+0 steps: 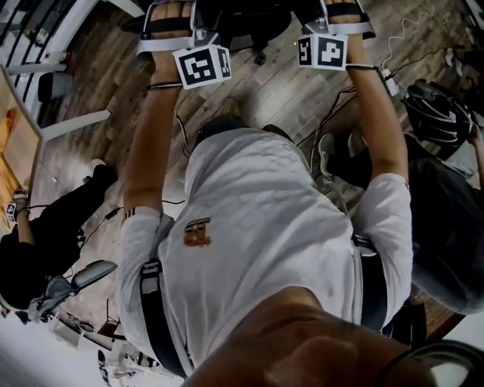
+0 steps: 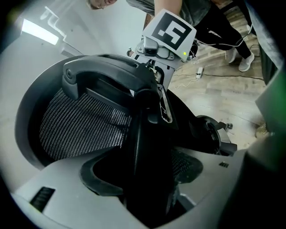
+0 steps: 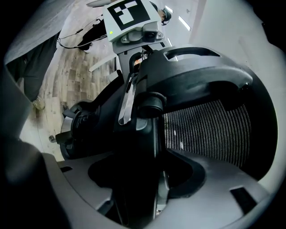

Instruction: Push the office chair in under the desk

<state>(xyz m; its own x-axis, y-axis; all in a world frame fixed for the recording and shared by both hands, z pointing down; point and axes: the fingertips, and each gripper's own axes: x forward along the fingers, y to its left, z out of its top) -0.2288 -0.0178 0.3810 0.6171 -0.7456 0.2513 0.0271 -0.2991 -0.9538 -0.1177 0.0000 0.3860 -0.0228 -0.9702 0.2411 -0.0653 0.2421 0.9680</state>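
The black office chair shows only as a dark shape at the top of the head view, beyond my outstretched arms. My left gripper and right gripper reach to it side by side, their tips hidden. In the left gripper view the chair's mesh back and black back frame fill the picture, and my left gripper is shut on that frame. In the right gripper view my right gripper clamps the same frame from the other side, with the mesh to the right.
A wooden tabletop on white legs stands at the left. A person in black sits low at the left, and another person is at the right. Cables trail over the wooden floor.
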